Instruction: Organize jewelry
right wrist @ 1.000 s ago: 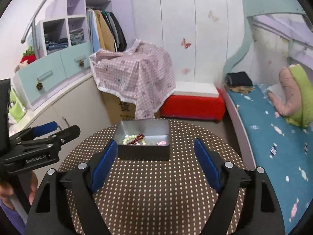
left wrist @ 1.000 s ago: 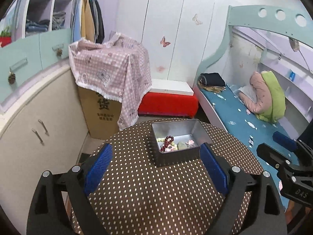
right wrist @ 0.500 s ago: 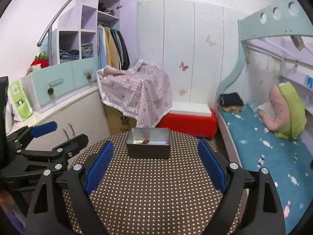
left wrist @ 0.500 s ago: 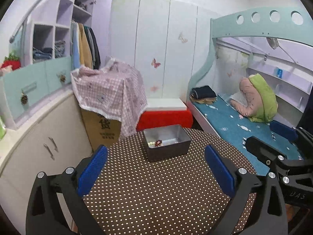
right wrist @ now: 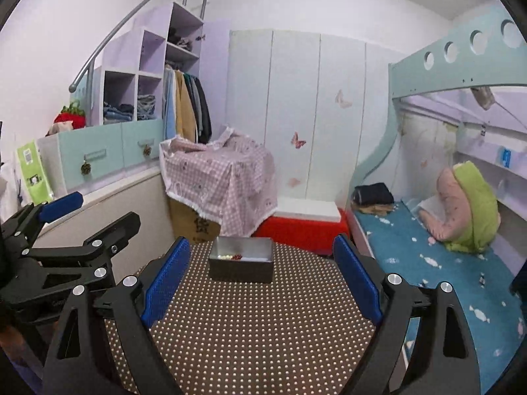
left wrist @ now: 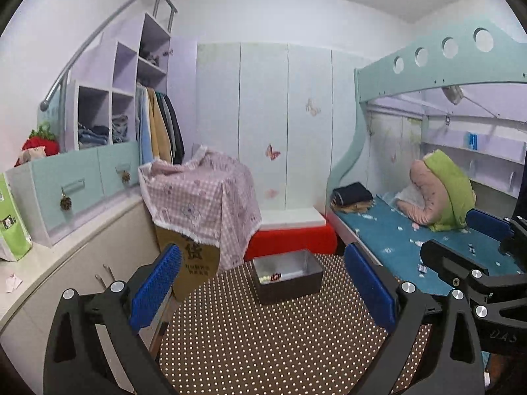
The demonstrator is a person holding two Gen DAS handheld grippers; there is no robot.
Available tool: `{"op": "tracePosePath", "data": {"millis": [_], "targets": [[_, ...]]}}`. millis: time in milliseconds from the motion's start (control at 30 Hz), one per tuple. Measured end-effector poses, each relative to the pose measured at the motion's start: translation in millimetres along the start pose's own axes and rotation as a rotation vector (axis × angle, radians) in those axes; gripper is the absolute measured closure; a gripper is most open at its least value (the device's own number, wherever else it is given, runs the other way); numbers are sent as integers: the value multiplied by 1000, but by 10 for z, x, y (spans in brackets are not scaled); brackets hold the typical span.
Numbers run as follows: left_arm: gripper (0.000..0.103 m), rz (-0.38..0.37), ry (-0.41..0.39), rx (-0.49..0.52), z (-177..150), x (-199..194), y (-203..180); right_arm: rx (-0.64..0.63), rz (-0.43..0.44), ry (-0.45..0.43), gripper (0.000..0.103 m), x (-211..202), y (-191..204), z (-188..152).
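A grey metal tin (left wrist: 286, 279) stands at the far side of the round brown polka-dot table (left wrist: 263, 339). It holds a red bead bracelet (left wrist: 275, 276) and pale beads. It also shows in the right wrist view (right wrist: 242, 261) with the beads (right wrist: 232, 257) inside. My left gripper (left wrist: 263, 291) is open and empty, held back and above the table. My right gripper (right wrist: 262, 284) is open and empty, likewise well short of the tin. Each gripper shows at the edge of the other's view.
A cardboard box under a pink checked cloth (left wrist: 197, 197) stands behind the table on the left. A red bench (left wrist: 293, 240) lies behind it. A bunk bed with a blue mattress (left wrist: 411, 240) runs along the right. Cabinets (left wrist: 66, 263) line the left.
Both grippers have drawn back and up from the tin, which now looks smaller and farther. Both stay open and empty. The jewelry stays in the tin.
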State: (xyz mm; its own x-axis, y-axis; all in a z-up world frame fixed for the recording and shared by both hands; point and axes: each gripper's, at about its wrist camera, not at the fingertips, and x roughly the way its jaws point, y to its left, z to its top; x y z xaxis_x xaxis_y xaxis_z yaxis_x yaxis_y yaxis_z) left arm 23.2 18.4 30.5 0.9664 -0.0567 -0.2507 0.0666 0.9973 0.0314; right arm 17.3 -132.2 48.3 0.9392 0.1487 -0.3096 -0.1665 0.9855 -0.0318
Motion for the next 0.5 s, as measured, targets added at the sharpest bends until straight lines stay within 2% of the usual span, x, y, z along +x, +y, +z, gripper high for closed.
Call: {"op": "tracePosePath", "data": {"millis": [267,500], "targets": [[7,-5,-54,-10,39,-85,7,-14,-18,-44,18,-112,12,39],[7,-7,-69,-4,39,-84,-16,-12,-24,-53,18,-118,6,29]]}}
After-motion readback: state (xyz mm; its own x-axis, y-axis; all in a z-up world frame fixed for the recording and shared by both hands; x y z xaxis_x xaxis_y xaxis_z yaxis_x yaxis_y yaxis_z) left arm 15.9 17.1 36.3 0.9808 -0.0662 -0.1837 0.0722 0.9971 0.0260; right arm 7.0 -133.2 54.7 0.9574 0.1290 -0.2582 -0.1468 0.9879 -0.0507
